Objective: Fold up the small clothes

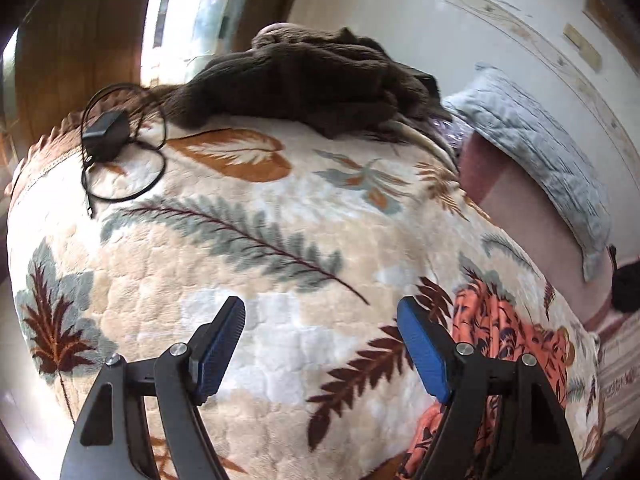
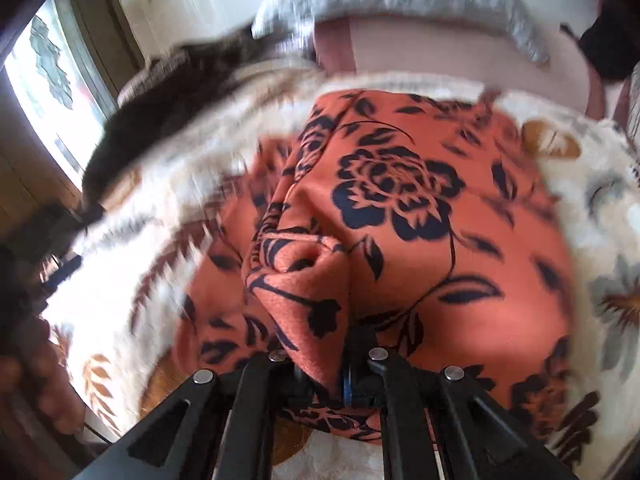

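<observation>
The right gripper pinches a fold of the orange floral garment on the leaf-print blanket, apparently lifting it; the left gripper gapes wide, garment at its 4 o'clock.

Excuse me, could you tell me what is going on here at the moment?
A person is folding a small orange garment with a dark floral print on a plush cream blanket with a leaf pattern. The right hand-held gripper is shut on a bunched fold of that garment. The left hand-held gripper is open and holds nothing, over the blanket beside the garment. A dark brown fuzzy garment and a black charger with its cable lie farther back.
</observation>
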Demonstrator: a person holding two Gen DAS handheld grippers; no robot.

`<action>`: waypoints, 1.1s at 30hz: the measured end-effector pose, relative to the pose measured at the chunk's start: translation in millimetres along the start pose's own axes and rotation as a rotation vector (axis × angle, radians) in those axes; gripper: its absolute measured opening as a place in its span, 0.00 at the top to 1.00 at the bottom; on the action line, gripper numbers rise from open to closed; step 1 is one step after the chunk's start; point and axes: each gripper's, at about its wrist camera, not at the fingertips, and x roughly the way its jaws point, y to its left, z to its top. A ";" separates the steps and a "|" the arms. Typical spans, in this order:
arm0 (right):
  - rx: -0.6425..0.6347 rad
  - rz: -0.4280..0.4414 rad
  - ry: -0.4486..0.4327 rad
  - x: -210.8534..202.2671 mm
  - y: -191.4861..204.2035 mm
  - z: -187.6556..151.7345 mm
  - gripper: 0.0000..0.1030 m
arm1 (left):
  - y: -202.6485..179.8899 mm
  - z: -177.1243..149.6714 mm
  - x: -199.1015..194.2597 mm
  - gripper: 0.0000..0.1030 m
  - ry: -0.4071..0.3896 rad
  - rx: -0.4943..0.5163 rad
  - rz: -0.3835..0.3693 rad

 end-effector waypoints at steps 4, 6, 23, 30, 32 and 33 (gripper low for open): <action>0.035 0.029 -0.103 -42.0 -1.5 16.4 0.91 | 9.6 1.3 1.9 0.25 0.031 -0.027 -0.030; 0.025 0.036 -0.177 -73.2 1.9 34.8 0.91 | 6.1 2.5 -3.9 0.25 0.015 -0.010 -0.053; -0.094 0.036 -0.216 -72.5 49.5 2.7 0.90 | -3.3 1.1 0.1 0.25 0.041 0.014 -0.096; -0.193 0.027 -0.101 -12.7 65.0 -16.2 0.88 | -7.1 -0.6 1.4 0.25 0.050 0.041 -0.105; -0.169 0.044 -0.123 -20.8 62.6 -15.5 0.82 | -9.3 -0.4 -0.4 0.25 0.044 0.048 -0.124; -0.170 0.053 -0.121 -23.8 63.0 -16.8 0.80 | -11.1 -0.9 -0.8 0.25 0.044 0.056 -0.136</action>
